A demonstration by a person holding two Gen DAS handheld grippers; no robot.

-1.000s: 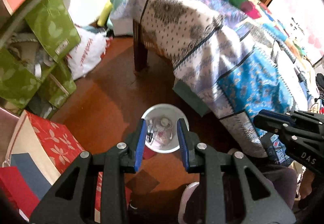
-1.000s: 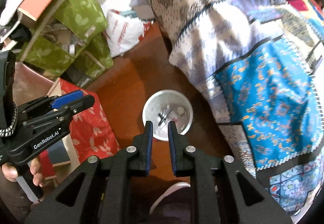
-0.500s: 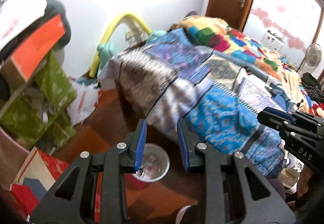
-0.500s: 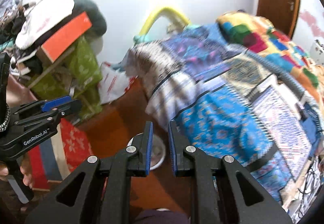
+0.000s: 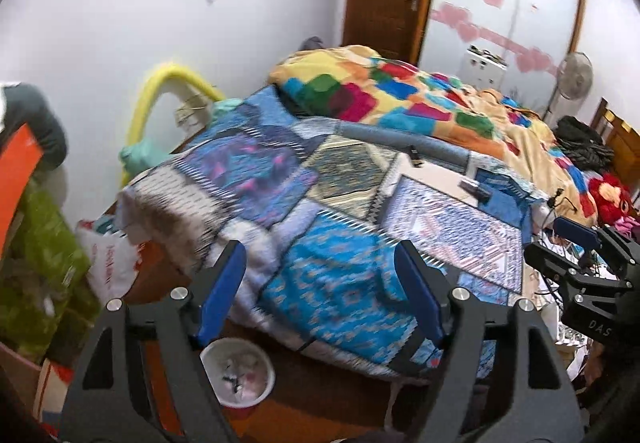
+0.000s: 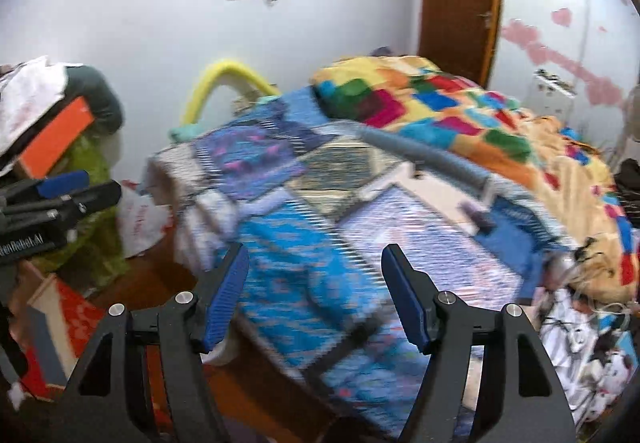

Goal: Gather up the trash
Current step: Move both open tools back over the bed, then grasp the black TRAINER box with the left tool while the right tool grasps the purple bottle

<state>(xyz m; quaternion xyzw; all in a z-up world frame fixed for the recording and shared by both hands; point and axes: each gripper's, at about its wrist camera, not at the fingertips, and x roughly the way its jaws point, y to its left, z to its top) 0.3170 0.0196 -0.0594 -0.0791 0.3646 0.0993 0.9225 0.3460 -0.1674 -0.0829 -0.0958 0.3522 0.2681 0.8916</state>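
Both grippers tilted up from the floor and spread wide since earlier; views now face the bed. Left gripper (image 5: 320, 283) jaws far apart, holding nothing. Right gripper (image 6: 314, 283) same, empty. White trash bin (image 5: 238, 371) sits on near-left floor beside quilt-covered bed (image 5: 340, 243), litter inside. Right view blurred.

A bed (image 5: 360, 179) carries a blue patchwork quilt (image 5: 332, 283), a checkered blanket of many colours (image 5: 400, 99) and 1 small dark object (image 5: 476, 189). On the brown floor (image 5: 304, 375) beside it stands a white bin (image 5: 240, 371) holding scraps.
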